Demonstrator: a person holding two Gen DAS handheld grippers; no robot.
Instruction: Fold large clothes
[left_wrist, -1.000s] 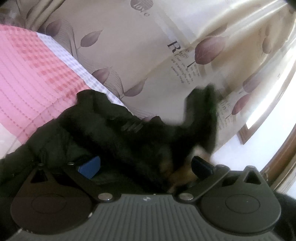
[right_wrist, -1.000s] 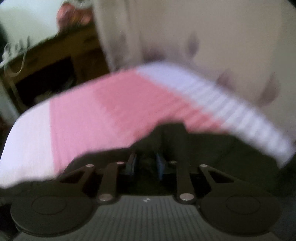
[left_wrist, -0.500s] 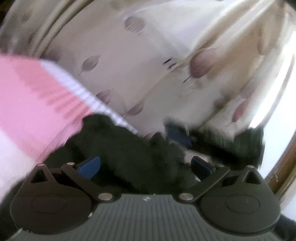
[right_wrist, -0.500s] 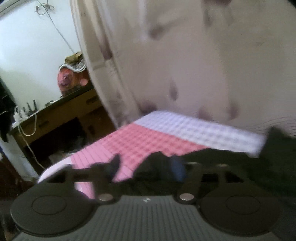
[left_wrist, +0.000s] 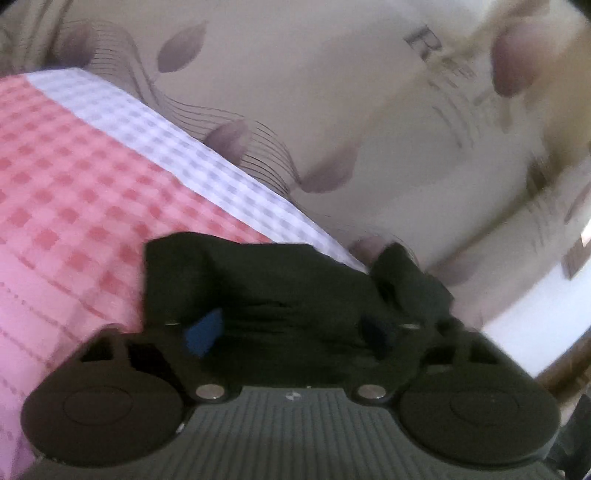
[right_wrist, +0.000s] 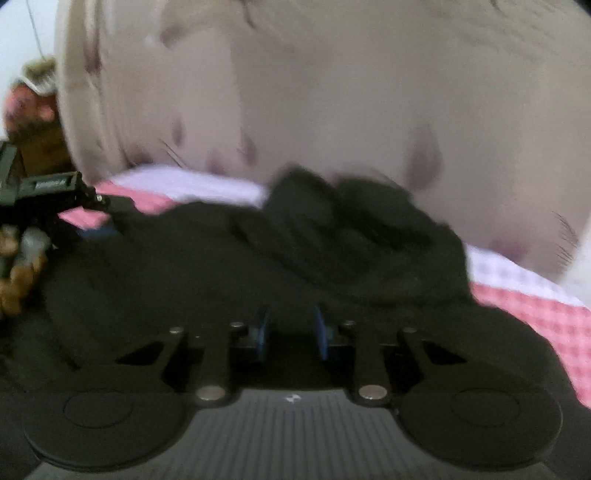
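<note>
A large black garment (left_wrist: 258, 280) lies on a bed with a pink and white checked cover (left_wrist: 74, 192). In the left wrist view my left gripper (left_wrist: 288, 332) is open, its blue pads (left_wrist: 203, 330) spread wide over the garment's edge. In the right wrist view my right gripper (right_wrist: 291, 334) stands with its blue pads (right_wrist: 263, 332) close together and dark cloth between them; the garment (right_wrist: 295, 240) is bunched up in front of it. The left gripper (right_wrist: 48, 192) and the hand holding it show at the left edge of that view.
A beige curtain with purple leaf prints (left_wrist: 332, 110) hangs right behind the bed. A wooden cabinet (right_wrist: 33, 140) stands at the far left of the right wrist view. A bright wall and a wooden frame (left_wrist: 554, 302) are at the right.
Both grippers have swung and dropped toward the bed. The right gripper's jaws have closed in on the cloth. The garment now lies flatter in front of the left gripper, which stays open.
</note>
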